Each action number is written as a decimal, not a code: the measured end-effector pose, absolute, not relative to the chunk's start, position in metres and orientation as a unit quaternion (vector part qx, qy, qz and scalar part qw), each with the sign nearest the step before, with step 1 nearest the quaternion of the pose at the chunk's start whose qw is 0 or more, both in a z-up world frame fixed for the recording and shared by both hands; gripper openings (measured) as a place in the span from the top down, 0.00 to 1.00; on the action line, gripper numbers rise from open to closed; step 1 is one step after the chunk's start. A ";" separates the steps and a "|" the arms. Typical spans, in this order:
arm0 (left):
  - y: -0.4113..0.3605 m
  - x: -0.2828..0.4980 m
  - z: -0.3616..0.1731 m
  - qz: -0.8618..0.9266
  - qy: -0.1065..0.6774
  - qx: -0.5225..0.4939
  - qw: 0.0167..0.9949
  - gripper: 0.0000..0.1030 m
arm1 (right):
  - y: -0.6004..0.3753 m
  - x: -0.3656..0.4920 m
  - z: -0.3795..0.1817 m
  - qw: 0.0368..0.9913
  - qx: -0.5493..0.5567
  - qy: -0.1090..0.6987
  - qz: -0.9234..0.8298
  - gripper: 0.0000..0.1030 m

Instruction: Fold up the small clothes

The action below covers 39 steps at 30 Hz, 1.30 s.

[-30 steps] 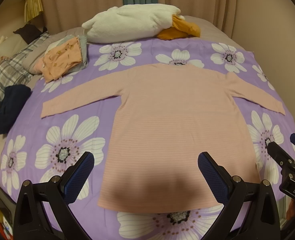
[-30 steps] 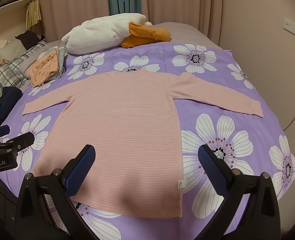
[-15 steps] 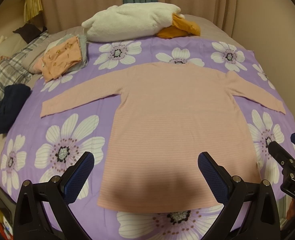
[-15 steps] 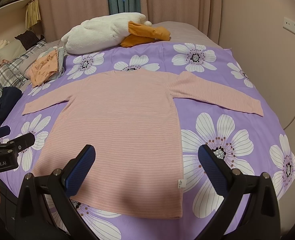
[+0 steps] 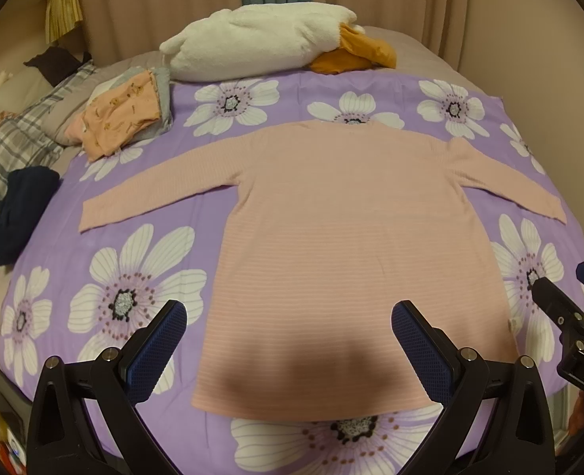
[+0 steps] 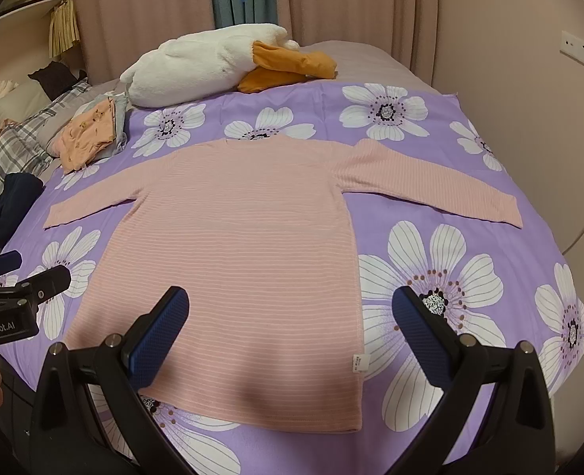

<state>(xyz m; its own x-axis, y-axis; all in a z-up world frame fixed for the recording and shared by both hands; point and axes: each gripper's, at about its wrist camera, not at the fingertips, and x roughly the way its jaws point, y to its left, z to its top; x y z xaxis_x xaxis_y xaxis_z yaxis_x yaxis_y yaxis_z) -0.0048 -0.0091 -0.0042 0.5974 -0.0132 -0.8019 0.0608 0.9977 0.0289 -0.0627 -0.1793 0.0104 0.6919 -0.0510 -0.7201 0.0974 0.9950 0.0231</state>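
Purple bedding printed with big white flowers (image 5: 133, 301) covers the bed in front of you, with curtains and a plain wall behind. Your pink striped top (image 5: 351, 245) lies flat across the middle of both frames, hem toward the bottom edge, neckline toward the far pillows, both sleeves spread out to the sides. A small care label (image 6: 358, 362) shows at its lower right side seam in the right wrist view.

Your left tool (image 5: 290, 352) hovers above the hem with its pads wide apart and nothing between them; your right tool (image 6: 291, 350) is likewise spread and empty, over the hem's right half. Neither touches the cloth.

By the look of it, folding of this top has not begun — no sleeve is turned in, no crease made. At the upper left sits a small stack of folded clothes (image 5: 123, 116), peach on top, which suggests other pieces are done. A dark navy garment (image 5: 18, 213) lies bunched at the left edge, seemingly yet to be handled. A white plush toy with an orange part (image 6: 216, 65) rests at the top of the frame — not part of your job.
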 end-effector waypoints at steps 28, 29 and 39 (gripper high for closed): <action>0.007 0.035 -0.054 -0.065 0.510 -0.072 0.855 0.01 | -0.265 -0.051 -0.045 0.890 0.222 0.397 -0.039 0.00; 0.009 0.038 -0.056 -0.070 0.512 -0.083 0.852 0.01 | -0.277 -0.051 -0.050 0.885 0.240 0.396 -0.048 0.00; 0.008 0.086 -0.060 -0.103 0.511 -0.142 0.842 0.01 | -0.428 -0.026 -0.101 0.834 0.390 0.350 -0.171 0.08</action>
<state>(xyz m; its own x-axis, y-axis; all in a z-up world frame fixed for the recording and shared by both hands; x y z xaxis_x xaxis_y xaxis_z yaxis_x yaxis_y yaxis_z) 0.0860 0.0075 -0.0603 0.4570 -0.3194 -0.8302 0.0284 0.9381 -0.3453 -0.0261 -0.4281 -0.1012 0.6962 -0.0122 -0.7178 0.5585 0.6374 0.5309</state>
